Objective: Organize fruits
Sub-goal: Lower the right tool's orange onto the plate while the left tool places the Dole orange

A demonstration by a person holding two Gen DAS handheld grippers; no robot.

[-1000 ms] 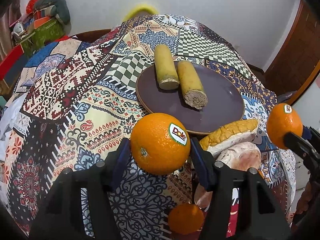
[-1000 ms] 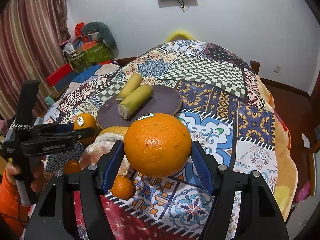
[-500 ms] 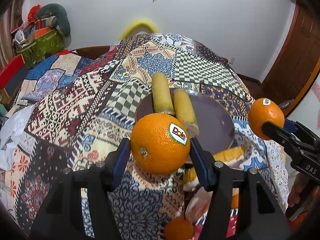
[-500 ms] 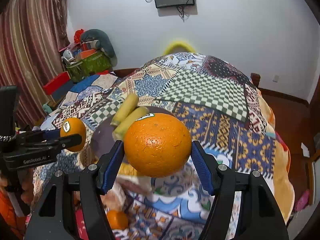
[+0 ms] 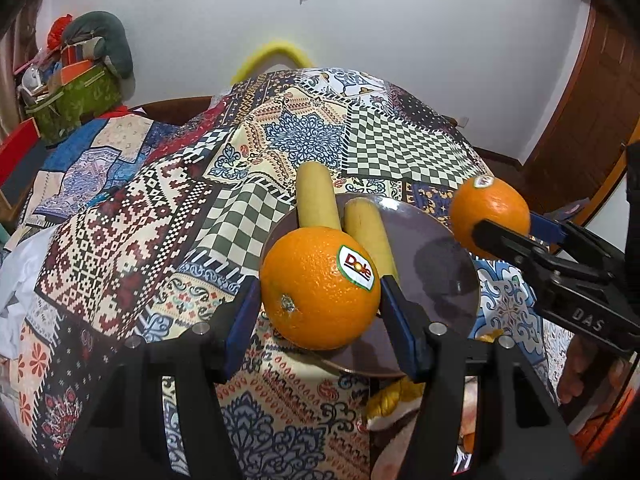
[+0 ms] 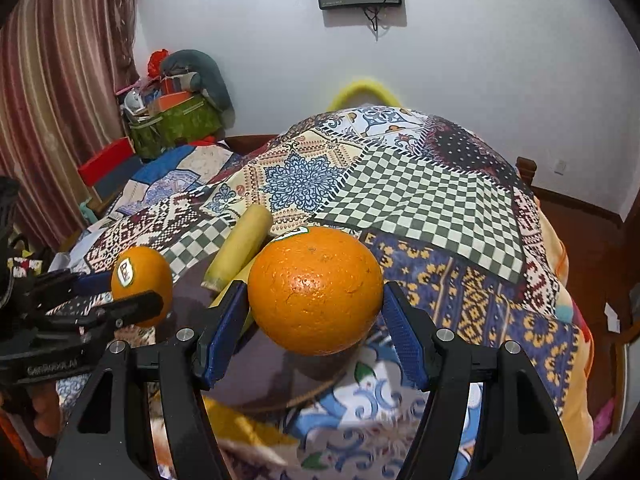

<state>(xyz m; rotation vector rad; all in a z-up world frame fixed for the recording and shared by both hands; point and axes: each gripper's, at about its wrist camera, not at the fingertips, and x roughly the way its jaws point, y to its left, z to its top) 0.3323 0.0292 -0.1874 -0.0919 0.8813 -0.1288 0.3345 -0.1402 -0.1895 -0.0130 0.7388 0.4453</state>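
My left gripper (image 5: 320, 292) is shut on an orange with a Dole sticker (image 5: 316, 284) and holds it above the near rim of a dark purple plate (image 5: 436, 276). Two yellow-green cylinders (image 5: 318, 200) lie on the plate's far side. My right gripper (image 6: 316, 300) is shut on a second orange (image 6: 316, 288) above the plate's right side (image 6: 276, 376). Each gripper shows in the other's view: the right one with its orange (image 5: 490, 216), the left one with its orange (image 6: 140, 280).
A patchwork cloth (image 5: 140, 240) covers the surface. Yellow and pale bread-like pieces (image 5: 396, 400) lie below the plate near me. A green basket of clutter (image 6: 176, 124) stands at the back left. A wooden door (image 5: 592, 120) is at the right.
Both grippers have lifted and moved forward with their oranges, from over the bread pieces and small loose oranges to above the plate. The plate now sits closer beneath them.
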